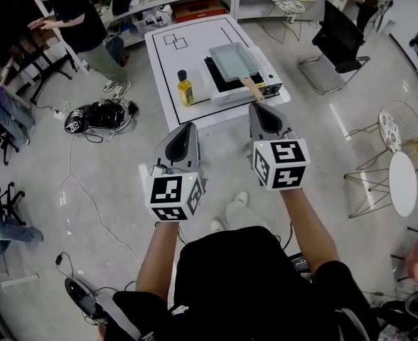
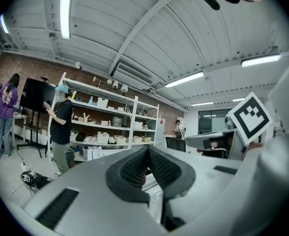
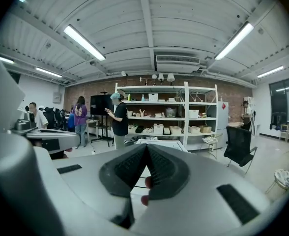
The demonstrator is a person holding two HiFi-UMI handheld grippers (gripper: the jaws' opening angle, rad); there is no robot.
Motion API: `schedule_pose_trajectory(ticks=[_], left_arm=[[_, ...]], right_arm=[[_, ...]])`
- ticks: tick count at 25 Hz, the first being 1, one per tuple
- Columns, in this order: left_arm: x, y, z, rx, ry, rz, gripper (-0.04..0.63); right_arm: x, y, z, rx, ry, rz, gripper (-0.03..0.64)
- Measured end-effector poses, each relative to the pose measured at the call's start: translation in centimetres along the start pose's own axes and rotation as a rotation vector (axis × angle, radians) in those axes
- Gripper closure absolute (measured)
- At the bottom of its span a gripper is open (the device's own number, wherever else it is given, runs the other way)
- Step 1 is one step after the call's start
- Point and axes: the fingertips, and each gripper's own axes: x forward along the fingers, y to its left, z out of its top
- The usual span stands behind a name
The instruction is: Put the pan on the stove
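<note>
Pan [image 1: 232, 57] on stove [image 1: 264, 85], eleven o'clock from right gripper [image 1: 260, 109], one o'clock from left gripper [image 1: 188, 128], well apart; both closed tight, empty.

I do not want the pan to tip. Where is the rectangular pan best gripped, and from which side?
Grip the wooden handle, coming from the near edge of the table. It sticks out of the rectangular pan toward the person, long and narrow, so the right gripper can close across it.
</note>
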Motion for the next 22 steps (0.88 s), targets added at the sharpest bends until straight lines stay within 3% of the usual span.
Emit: schedule_pose_trajectory(ticks=[6,11,22], left_arm=[[-0.4,-0.8,0.9,0.002,-0.023,-0.011,0.586],[-0.1,-2.0,1.8,0.059,-0.032,-0.010,0.586],[0.8,-4.6,2.1,0.040,-0.016,0.003,0.586]], right_arm=[[-1.7,0.8,0.3,-0.034,-0.018,0.005,0.614],[-2.4,0.7,0.7,-0.028,-0.039,0.024,0.615],[-3.4,-1.7,0.3,-0.017,-0.023,0.048,0.615]])
